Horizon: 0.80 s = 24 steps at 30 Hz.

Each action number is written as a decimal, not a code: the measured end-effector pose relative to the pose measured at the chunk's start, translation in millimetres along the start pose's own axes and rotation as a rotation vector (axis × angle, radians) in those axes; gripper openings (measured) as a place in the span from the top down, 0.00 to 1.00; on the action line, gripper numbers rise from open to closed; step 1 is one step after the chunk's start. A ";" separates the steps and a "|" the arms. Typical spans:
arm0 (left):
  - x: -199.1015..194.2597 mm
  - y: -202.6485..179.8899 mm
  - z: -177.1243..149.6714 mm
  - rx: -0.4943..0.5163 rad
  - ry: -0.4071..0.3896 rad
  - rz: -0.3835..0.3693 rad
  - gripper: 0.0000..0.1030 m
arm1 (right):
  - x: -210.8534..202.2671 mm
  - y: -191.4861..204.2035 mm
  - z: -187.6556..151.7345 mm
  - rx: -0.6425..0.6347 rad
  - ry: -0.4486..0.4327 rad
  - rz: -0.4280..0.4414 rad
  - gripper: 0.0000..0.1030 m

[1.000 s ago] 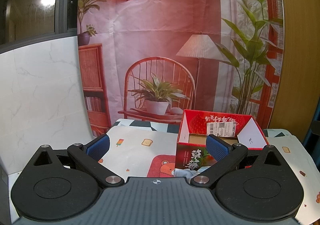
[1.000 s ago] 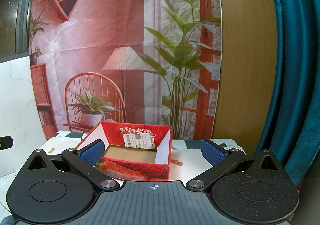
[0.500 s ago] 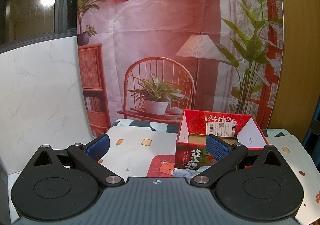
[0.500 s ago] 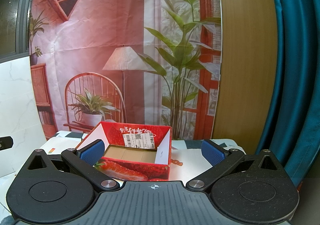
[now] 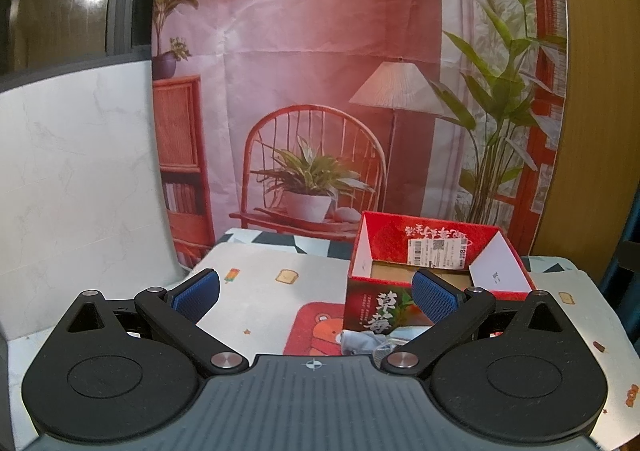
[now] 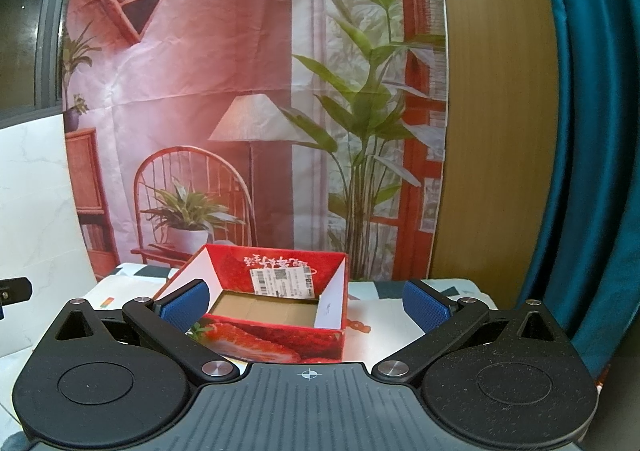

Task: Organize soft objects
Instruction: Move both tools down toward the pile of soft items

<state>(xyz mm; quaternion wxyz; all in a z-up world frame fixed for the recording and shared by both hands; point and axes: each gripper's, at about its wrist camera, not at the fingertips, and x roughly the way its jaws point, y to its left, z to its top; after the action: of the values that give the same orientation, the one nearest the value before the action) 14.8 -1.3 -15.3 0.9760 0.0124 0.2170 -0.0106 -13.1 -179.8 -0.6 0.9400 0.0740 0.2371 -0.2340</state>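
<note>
An open red strawberry box [image 5: 376, 319] stands on the table with its flaps up; its brown floor shows bare. It also shows in the right wrist view [image 6: 276, 307]. A crumpled light grey-blue soft cloth [image 5: 360, 343] lies against the box's near side, partly hidden by my left gripper's body. My left gripper [image 5: 316, 293] is open and empty, held above the table in front of the box. My right gripper [image 6: 306, 301] is open and empty, just in front of the box.
The table wears a white cloth with cartoon prints [image 5: 280, 279] and a red bear patch [image 5: 316, 331]. A printed backdrop [image 5: 320, 91] hangs behind. A marble-look wall [image 5: 80, 191] is at left, a wooden panel [image 6: 492, 131] and teal curtain [image 6: 592, 171] at right.
</note>
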 end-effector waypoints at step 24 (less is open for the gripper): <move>108.1 -2.7 -94.3 -0.009 0.159 -0.170 0.05 | 94.6 14.1 -119.8 0.048 0.252 0.162 0.07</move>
<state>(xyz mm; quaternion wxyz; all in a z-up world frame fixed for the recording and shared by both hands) 72.7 -3.0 -146.5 0.9514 -0.0094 0.2940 -0.0914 18.0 -175.7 -150.7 0.9164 0.1443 0.3409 -0.1520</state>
